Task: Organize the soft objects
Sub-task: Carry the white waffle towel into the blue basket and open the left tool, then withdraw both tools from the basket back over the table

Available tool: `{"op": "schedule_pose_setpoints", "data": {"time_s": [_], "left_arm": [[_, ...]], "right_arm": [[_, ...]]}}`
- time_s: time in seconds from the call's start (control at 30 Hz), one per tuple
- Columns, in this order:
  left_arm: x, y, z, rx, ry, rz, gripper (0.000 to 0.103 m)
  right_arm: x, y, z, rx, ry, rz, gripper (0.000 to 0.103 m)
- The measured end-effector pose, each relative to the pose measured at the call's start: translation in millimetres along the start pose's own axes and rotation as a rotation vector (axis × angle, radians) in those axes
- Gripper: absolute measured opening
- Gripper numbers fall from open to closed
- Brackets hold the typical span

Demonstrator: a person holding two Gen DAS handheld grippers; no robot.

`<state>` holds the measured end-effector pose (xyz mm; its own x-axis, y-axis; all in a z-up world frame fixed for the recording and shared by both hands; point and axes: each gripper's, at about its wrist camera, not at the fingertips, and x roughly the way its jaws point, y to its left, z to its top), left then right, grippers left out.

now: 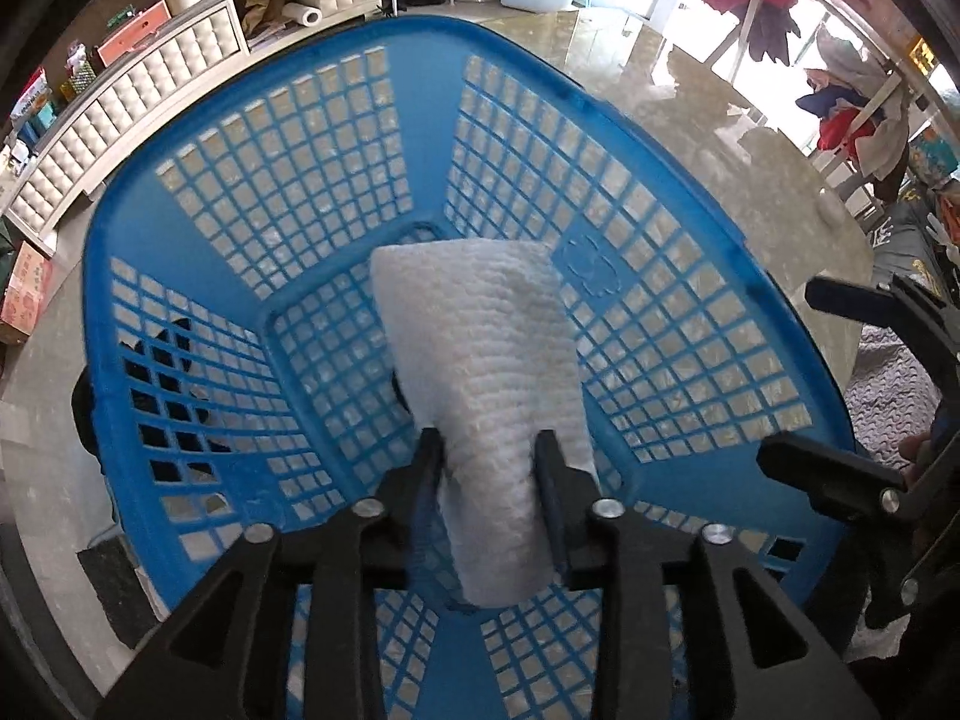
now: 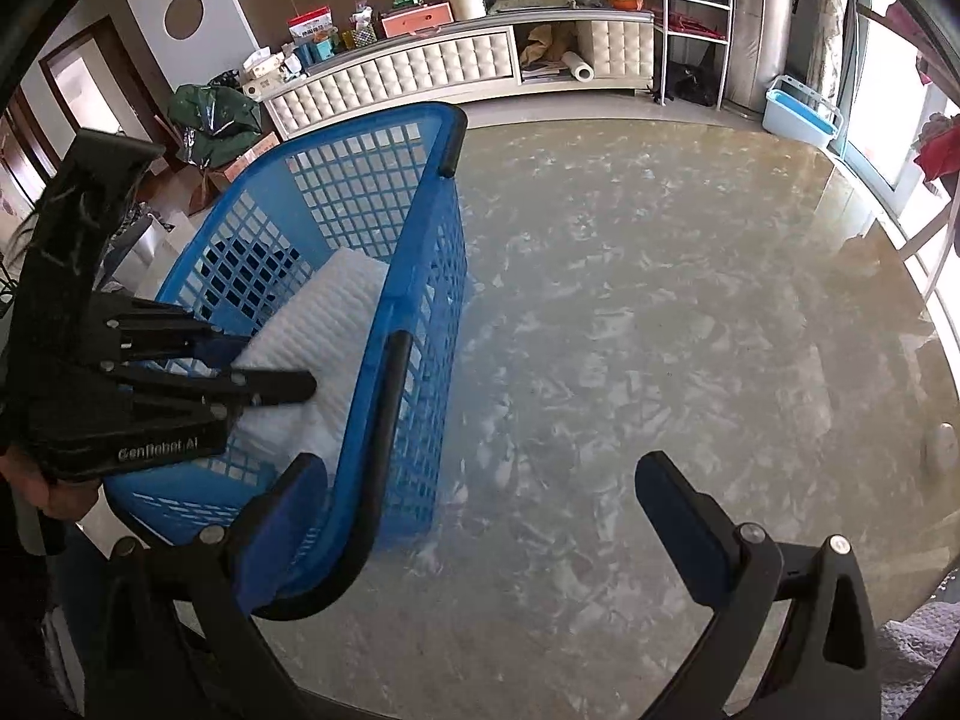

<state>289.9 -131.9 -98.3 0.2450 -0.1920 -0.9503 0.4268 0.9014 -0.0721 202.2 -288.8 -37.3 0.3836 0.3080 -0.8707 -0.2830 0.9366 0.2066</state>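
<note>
The left gripper (image 1: 489, 450) has its fingers (image 1: 555, 468) slightly spread on either side of a folded white towel (image 1: 480, 372), with no firm pinch visible. The towel lies inside the blue basket (image 1: 288, 180), filling the frame's centre. The right gripper (image 2: 480, 510) hangs wide open at lower right, over the marble counter (image 2: 660, 300) beside the basket.

A home living room: tufted sideboard (image 2: 456, 69), cluttered shelves, clothes rack (image 1: 774, 12).
</note>
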Motion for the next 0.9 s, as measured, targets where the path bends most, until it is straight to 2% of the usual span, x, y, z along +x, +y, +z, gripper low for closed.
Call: {"op": "schedule_pose_setpoints", "data": {"time_s": [0.2, 0.27, 0.37, 0.63, 0.9], "left_arm": [[2, -9, 0, -0.003, 0.011, -0.001, 0.047], [4, -15, 3, 0.003, 0.014, 0.001, 0.059], [7, -23, 11, 0.011, 0.015, 0.003, 0.071], [0, -34, 15, 0.04, -0.007, 0.061, 0.076], [-42, -31, 10, 0.017, -0.091, 0.103, 0.082]], "right_arm": [[2, -1, 1, 0.011, -0.002, 0.025, 0.103], [2, 1, 1, 0.01, -0.003, 0.028, 0.103], [-1, 1, 1, 0.012, -0.007, 0.029, 0.103], [-11, -2, -2, 0.024, -0.022, 0.018, 0.103], [-29, 7, -8, 0.017, -0.051, 0.007, 0.103]]}}
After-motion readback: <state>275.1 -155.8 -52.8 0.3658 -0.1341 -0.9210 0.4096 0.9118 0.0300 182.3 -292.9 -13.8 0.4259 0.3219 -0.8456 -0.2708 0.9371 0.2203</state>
